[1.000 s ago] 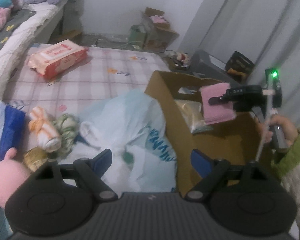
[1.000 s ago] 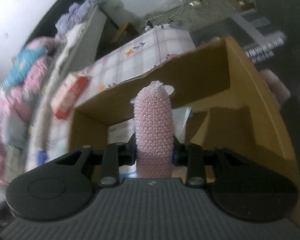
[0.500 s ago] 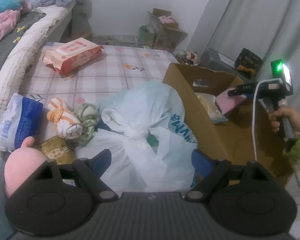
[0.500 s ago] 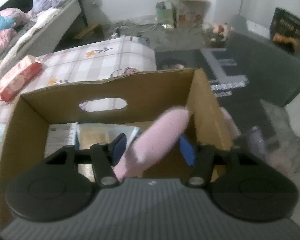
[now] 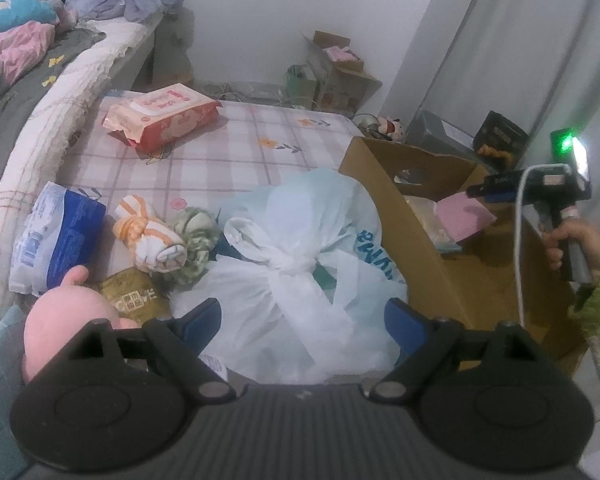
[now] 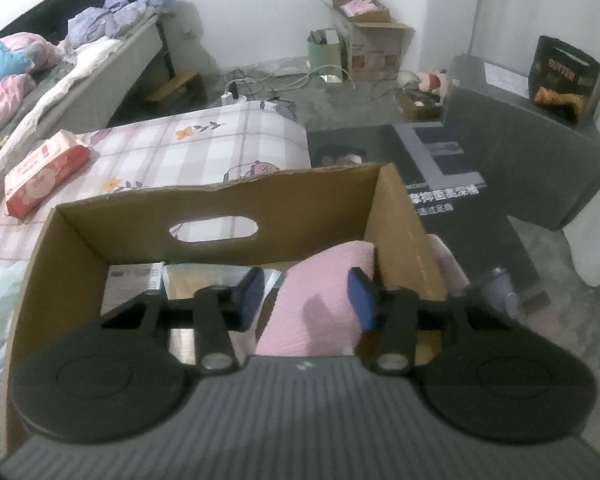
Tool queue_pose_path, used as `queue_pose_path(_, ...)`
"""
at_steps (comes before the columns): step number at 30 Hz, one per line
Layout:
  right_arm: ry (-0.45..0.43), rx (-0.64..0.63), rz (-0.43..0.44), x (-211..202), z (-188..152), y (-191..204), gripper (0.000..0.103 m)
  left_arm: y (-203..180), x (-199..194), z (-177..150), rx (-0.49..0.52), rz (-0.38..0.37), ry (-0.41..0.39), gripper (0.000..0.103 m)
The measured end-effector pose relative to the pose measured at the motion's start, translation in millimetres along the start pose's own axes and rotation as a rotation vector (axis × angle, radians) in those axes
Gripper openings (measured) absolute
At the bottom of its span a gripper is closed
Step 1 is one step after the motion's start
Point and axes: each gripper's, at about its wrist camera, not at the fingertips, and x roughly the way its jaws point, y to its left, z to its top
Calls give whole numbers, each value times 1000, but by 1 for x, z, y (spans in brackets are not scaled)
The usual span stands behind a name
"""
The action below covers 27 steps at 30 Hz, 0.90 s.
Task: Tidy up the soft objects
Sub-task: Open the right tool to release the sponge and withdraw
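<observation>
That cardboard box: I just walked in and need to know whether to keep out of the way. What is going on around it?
A person is sorting soft things into the cardboard box with two handheld grippers. The right gripper has just let go of a pink towel, which now lies in the box under its open jaws, which have just been closing. The left gripper hovers open over a knotted plastic bag on the mattress.

Pink knitted cloth (image 6: 324, 300) lies tilted inside cardboard box (image 6: 100, 232); knotted plastic bag (image 5: 300, 256) alongside.
</observation>
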Motion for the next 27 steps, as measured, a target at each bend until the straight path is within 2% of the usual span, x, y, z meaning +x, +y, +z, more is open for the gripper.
queue_pose_path(2, 27, 5, -1, 10, -3, 2, 36, 1, -1, -1, -6, -3, 1, 90)
queue_pose_path(5, 82, -11, -49, 28, -12, 5, 36, 3, -3, -2, -9, -3, -4, 90)
queue_pose_path(8, 150, -5, -44, 43, -23, 5, 35, 4, -4, -2, -11, -4, -3, 90)
queue_pose_path(10, 163, -2, -42, 48, -28, 5, 35, 5, -3, -3, -11, -4, 1, 90)
queue_pose_path(15, 138, 51, -6, 39, -24, 0, 35, 7, -6, -6, -9, 2, 4, 91)
queue_pose_path(18, 85, 84, 44, 14, -19, 0, 38, 7, -10, -9, 0, 15, -6, 94)
queue_pose_path(23, -17, 104, 169, -45, -22, 18, 50, 12, -22, -16, 3, 32, -40, 95)
queue_pose_path(27, -68, 90, 287, -85, -30, 45, 56, 17, -33, -22, 0, 40, -72, 96)
